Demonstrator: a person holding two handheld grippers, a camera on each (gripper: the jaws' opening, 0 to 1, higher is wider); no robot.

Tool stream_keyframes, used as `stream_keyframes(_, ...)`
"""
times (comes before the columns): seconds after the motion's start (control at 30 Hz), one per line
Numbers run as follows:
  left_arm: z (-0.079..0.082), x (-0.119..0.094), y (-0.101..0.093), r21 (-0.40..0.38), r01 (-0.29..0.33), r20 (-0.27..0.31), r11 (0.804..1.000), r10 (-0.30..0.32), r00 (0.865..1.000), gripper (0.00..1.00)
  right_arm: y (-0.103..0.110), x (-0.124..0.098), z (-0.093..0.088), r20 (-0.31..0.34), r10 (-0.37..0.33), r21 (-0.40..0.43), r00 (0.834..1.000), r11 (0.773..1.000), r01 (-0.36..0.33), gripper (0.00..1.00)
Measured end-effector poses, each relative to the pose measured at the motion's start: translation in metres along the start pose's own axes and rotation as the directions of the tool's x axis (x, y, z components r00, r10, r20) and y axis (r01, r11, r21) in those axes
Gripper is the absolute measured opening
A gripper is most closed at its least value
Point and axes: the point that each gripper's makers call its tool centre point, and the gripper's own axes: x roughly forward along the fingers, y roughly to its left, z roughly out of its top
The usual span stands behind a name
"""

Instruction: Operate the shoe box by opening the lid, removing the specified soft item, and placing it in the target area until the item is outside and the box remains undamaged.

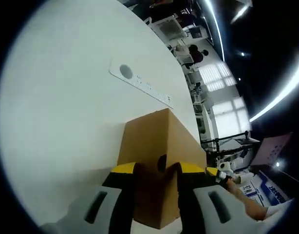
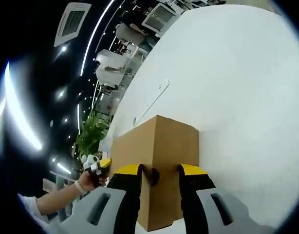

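White tabletop (image 1: 57,122) spreads under both my views, with a workshop of desks, windows and ceiling strip lights beyond its edge. I see a long white power strip (image 1: 140,84) lying on it past the box, toward 12 o'clock in the left gripper view.

I have the cardboard shoe box (image 1: 157,161) dead centre in each view, closed as far as I can tell, its long axis running away from me toward 12 o'clock. My left gripper (image 1: 157,170) has its yellow-tipped jaws parted on either side of the near end of the box, around a small notch in the cardboard; I cannot tell whether the pads press the card or only flank it. My right gripper (image 2: 159,171) stands the same way at a similar notch from the opposite side. Its hand (image 1: 237,187) appears at 4 o'clock in the left gripper view.

Both grippers sit equally near, so I judge the lid lift would come upward from these two ends together.
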Motion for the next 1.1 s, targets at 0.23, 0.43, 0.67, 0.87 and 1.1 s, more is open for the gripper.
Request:
stream_keyframes(0.23, -0.002, -0.002, 0.000, -0.009, -0.001, 0.012, 1.000, 0.001, 1.000, 0.31, 0.001, 0.001, 0.003, -0.007, 0.000, -0.004, 1.000, 1.000, 0.000, 0.29)
stream_keyframes(0.43, -0.002, -0.003, 0.001, -0.018, -0.005, 0.018, 1.000, 0.005, 1.000, 0.31, 0.001, 0.002, 0.005, -0.014, 0.003, -0.005, 1.000, 1.000, -0.003, 0.29)
stream_keyframes(0.67, -0.003, -0.004, 0.001, -0.023, -0.010, 0.012, 1.000, 0.010, 1.000, 0.31, 0.001, 0.004, 0.007, -0.027, 0.003, -0.012, 1.000, 1.000, -0.003, 0.29)
stream_keyframes(0.87, -0.004, -0.005, 0.002, -0.029, -0.007, 0.021, 1.000, 0.008, 1.000, 0.31, 0.001, 0.006, 0.010, -0.033, 0.004, -0.015, 0.999, 1.000, -0.005, 0.29)
stream_keyframes(1.1, -0.006, -0.007, 0.002, -0.035, -0.019, 0.009, 0.999, 0.020, 1.000, 0.32, 0.002, 0.008, 0.012, -0.034, 0.008, -0.021, 0.999, 1.000, -0.009, 0.29)
